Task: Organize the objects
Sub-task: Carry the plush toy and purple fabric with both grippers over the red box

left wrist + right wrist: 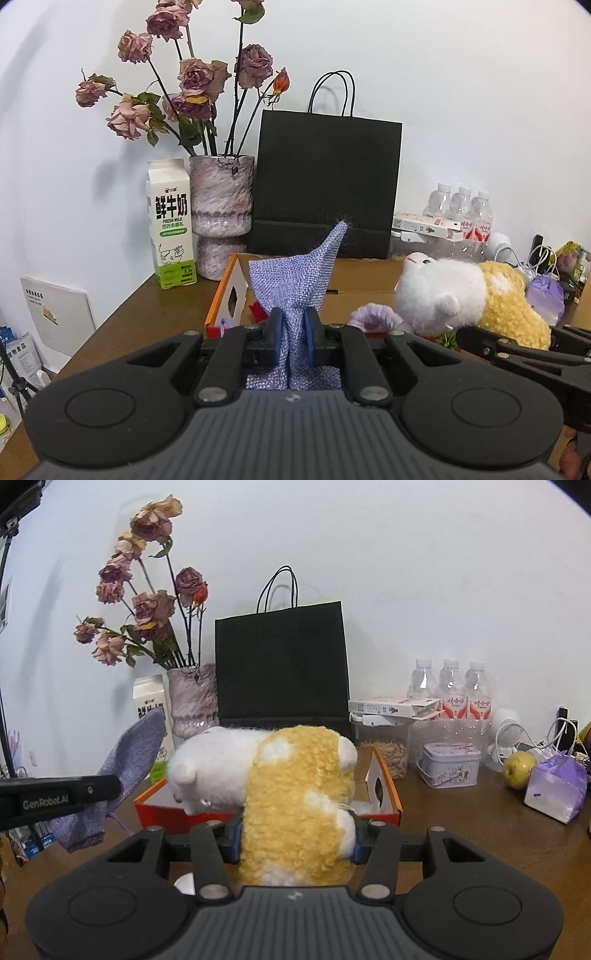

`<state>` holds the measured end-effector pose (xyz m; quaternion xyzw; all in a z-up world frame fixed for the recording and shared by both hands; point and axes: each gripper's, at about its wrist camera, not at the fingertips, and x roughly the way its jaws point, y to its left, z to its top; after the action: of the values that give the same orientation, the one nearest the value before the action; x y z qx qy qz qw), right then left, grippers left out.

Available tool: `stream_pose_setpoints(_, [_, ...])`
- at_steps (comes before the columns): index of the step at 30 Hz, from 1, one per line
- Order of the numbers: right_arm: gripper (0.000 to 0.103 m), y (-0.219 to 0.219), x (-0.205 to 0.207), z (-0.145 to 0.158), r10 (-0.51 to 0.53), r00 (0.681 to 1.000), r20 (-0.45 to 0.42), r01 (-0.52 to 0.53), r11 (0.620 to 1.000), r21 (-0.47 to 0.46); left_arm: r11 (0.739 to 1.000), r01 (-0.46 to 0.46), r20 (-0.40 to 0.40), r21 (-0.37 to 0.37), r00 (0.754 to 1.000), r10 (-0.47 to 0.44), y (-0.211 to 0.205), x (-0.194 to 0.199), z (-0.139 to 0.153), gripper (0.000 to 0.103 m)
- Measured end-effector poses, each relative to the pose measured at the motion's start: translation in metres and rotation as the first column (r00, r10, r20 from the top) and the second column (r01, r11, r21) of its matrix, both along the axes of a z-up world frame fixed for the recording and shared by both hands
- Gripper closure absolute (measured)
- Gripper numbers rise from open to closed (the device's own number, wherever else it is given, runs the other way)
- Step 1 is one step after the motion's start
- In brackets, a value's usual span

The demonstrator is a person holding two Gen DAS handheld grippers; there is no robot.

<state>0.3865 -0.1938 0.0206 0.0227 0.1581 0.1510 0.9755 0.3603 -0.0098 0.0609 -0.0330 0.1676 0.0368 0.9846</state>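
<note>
Your right gripper (pixel 295 843) clamps the yellow-white plush toy (pixel 291 782) above the orange box (pixel 384 797); left gripper (pixel 107 784) pinches the purple cloth (pixel 136 749).

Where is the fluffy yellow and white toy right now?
The plush toy is clamped in the right hand-held gripper, held up over the orange box, with the black paper bag behind it.

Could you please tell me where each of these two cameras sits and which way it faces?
Left wrist: on the left gripper, facing the wall; its fingers pinch a purple cloth pouch.
Right wrist: on the right gripper, facing likewise; its fingers hold a plush toy.
Shared: black paper bag, vase, milk carton, orange box.
</note>
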Motion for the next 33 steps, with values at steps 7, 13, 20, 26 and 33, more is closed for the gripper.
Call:
stream_pose_setpoints(7, [0.055, 0.002, 0.023, 0.002, 0.011, 1.000, 0.008, -0.012, 1.000, 0.019, 1.000, -0.003, 0.012, 0.000, 1.000, 0.003, -0.002, 0.025, 0.002, 0.090])
stream_pose_setpoints(13, [0.055, 0.005, 0.043, 0.004, 0.016, 1.000, 0.014, -0.016, 1.000, 0.017, 1.000, 0.001, 0.012, 0.005, 1.000, -0.001, -0.002, 0.045, 0.001, 0.090])
stream_pose_setpoints(20, [0.055, 0.006, 0.068, 0.004, 0.007, 1.000, 0.016, -0.007, 1.000, 0.007, 1.000, -0.013, 0.010, 0.007, 1.000, 0.013, 0.004, 0.067, 0.000, 0.090])
stream_pose_setpoints(26, [0.055, 0.012, 0.090, 0.001, 0.009, 1.000, 0.012, -0.009, 1.000, -0.012, 1.000, -0.017, 0.008, 0.008, 1.000, 0.017, 0.009, 0.087, -0.002, 0.090])
stream_pose_setpoints(33, [0.055, 0.017, 0.117, -0.002, 0.008, 1.000, 0.005, -0.008, 1.000, -0.025, 1.000, -0.013, -0.004, 0.016, 1.000, 0.013, 0.011, 0.112, -0.006, 0.090])
